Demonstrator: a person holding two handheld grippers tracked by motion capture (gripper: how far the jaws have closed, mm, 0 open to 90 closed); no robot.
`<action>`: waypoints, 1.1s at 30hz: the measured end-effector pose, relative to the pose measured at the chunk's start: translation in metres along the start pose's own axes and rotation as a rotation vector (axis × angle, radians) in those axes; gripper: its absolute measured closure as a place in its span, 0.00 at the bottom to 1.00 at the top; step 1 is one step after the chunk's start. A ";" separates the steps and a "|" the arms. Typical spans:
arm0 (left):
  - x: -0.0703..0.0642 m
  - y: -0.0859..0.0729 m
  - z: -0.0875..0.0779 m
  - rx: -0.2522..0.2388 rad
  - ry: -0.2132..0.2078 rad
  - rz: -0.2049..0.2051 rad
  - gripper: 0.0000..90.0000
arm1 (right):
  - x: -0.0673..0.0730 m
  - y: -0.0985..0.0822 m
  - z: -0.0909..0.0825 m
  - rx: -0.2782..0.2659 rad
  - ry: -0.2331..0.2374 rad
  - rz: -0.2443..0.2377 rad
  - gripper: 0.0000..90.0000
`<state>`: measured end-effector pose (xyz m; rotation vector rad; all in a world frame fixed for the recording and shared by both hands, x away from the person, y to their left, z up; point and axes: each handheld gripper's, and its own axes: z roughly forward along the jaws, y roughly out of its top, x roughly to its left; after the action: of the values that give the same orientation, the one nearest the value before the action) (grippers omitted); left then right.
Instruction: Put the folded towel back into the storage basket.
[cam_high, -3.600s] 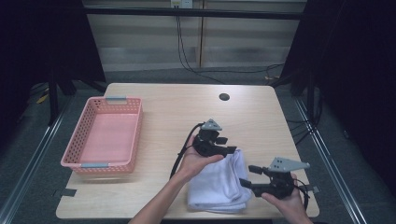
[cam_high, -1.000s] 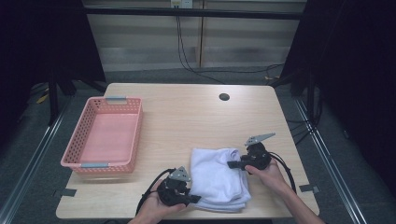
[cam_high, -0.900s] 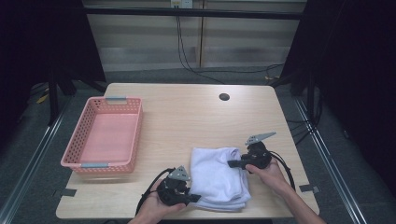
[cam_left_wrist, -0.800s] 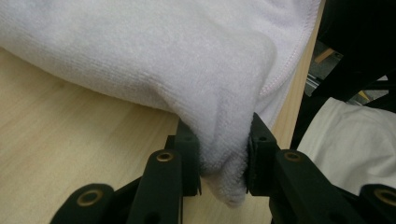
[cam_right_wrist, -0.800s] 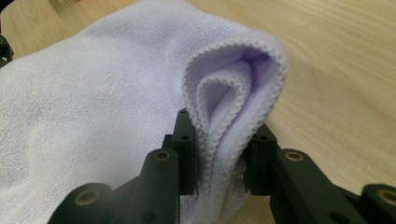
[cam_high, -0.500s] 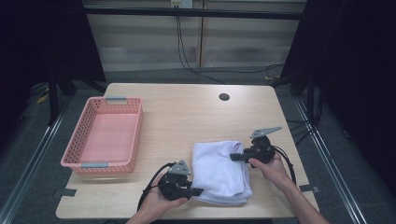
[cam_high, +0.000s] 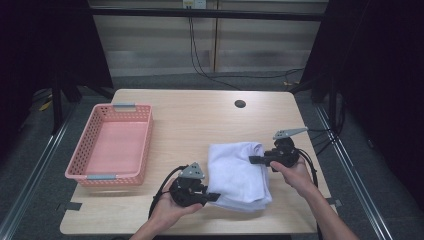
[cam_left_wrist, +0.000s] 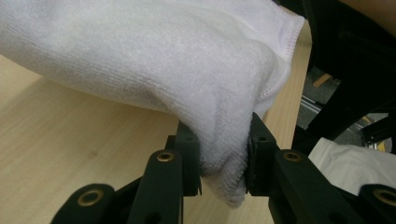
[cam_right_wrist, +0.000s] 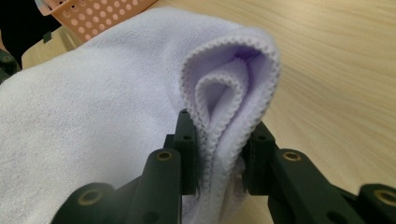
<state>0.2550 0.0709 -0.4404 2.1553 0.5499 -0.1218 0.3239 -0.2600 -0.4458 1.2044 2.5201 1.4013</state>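
Gripping the folded white towel (cam_high: 237, 175) at opposite ends near the front right of the table (cam_high: 200, 120), you have the left claw (cam_high: 214, 197) clamped on its near corner and the right claw (cam_high: 254, 160) clamped on its bunched far edge. The lift looks under way; carrying it to the pink basket (cam_high: 111, 145) calls for level, matched hands. The towel's underside and inner folds are hidden.
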 end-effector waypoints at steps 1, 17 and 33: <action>0.001 0.002 -0.003 -0.005 0.002 -0.003 0.80 | 0.000 0.002 -0.001 -0.002 0.004 0.001 0.80; 0.017 0.016 -0.031 -0.074 0.051 -0.011 0.80 | 0.001 0.042 0.000 -0.048 0.021 -0.010 0.80; 0.030 0.025 -0.069 -0.135 0.104 -0.024 0.81 | 0.006 0.087 0.017 -0.071 0.064 -0.035 0.81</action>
<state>0.2852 0.1226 -0.3883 2.0320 0.6258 0.0145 0.3791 -0.2177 -0.3901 1.1164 2.4957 1.5311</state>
